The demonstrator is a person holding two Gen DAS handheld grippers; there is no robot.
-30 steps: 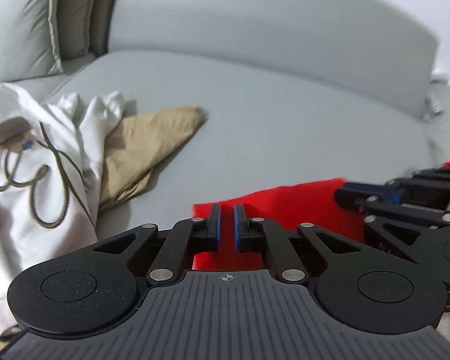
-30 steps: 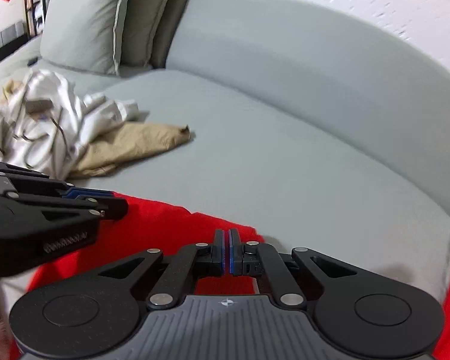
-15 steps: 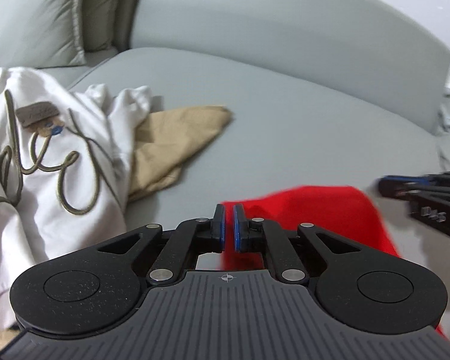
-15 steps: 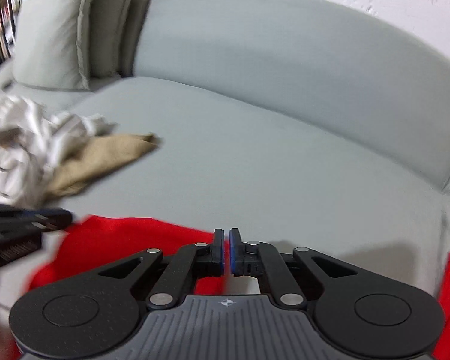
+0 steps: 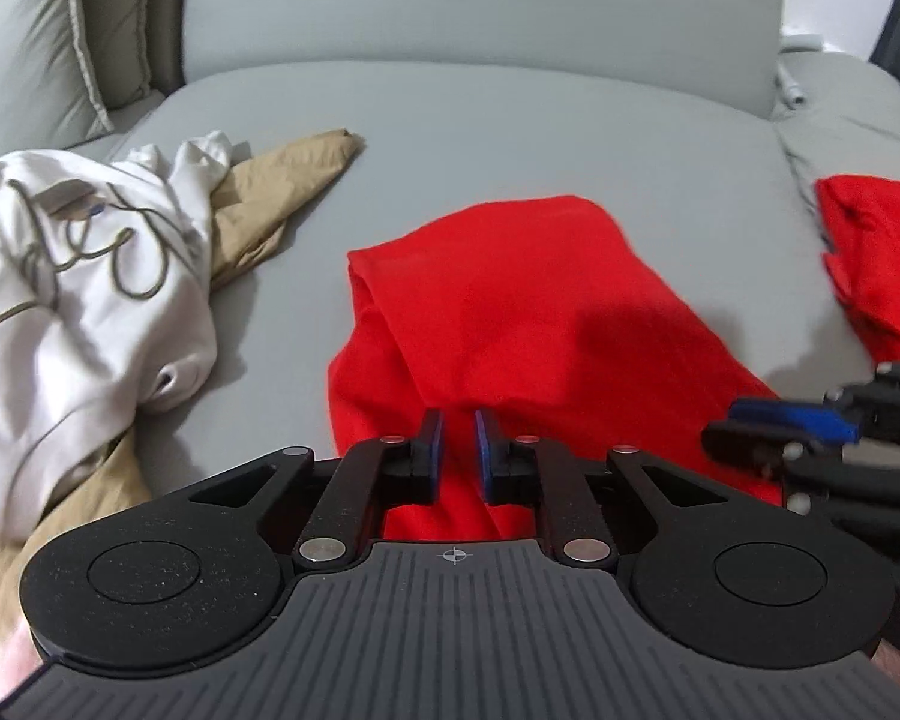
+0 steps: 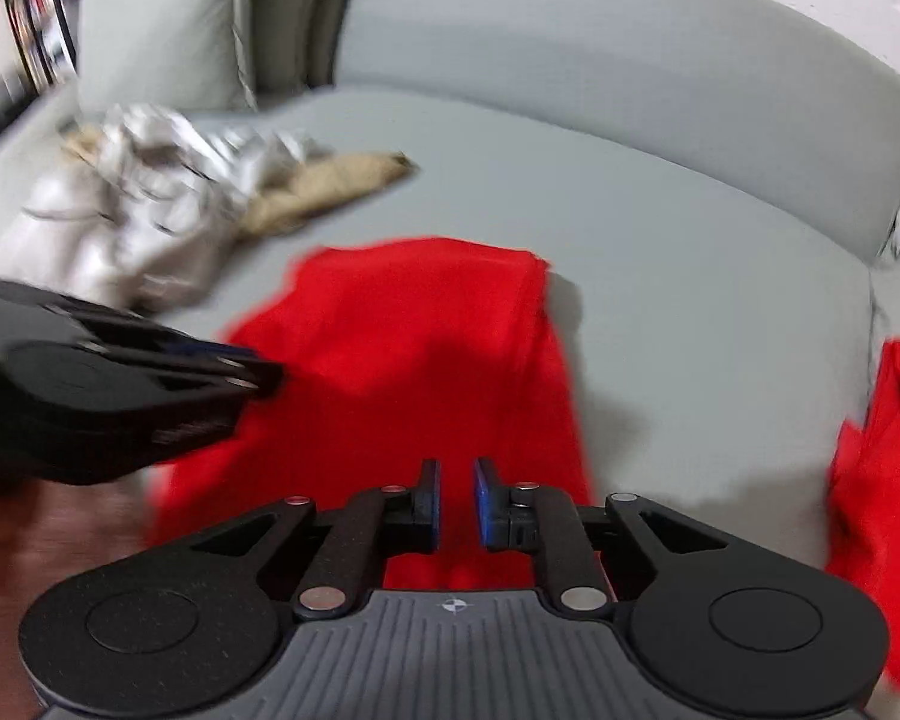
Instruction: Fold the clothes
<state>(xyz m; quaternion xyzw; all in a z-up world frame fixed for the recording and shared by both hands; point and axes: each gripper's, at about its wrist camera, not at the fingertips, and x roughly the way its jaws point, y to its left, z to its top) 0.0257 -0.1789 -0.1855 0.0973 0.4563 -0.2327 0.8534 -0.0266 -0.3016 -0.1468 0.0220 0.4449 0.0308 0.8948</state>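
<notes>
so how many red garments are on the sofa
2. One red garment lies folded on the seat just ahead of both grippers. A second red garment sits at the right edge, only partly in view. More could be hidden in the white and tan pile on the left.

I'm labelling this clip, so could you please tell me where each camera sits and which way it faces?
Left wrist: on the left gripper, angled down at the red garment on the sofa; the right gripper shows at right.
Right wrist: on the right gripper, angled down likewise; the left gripper shows at left.
Shared: red garment, white garment, tan cloth, sofa.
</notes>
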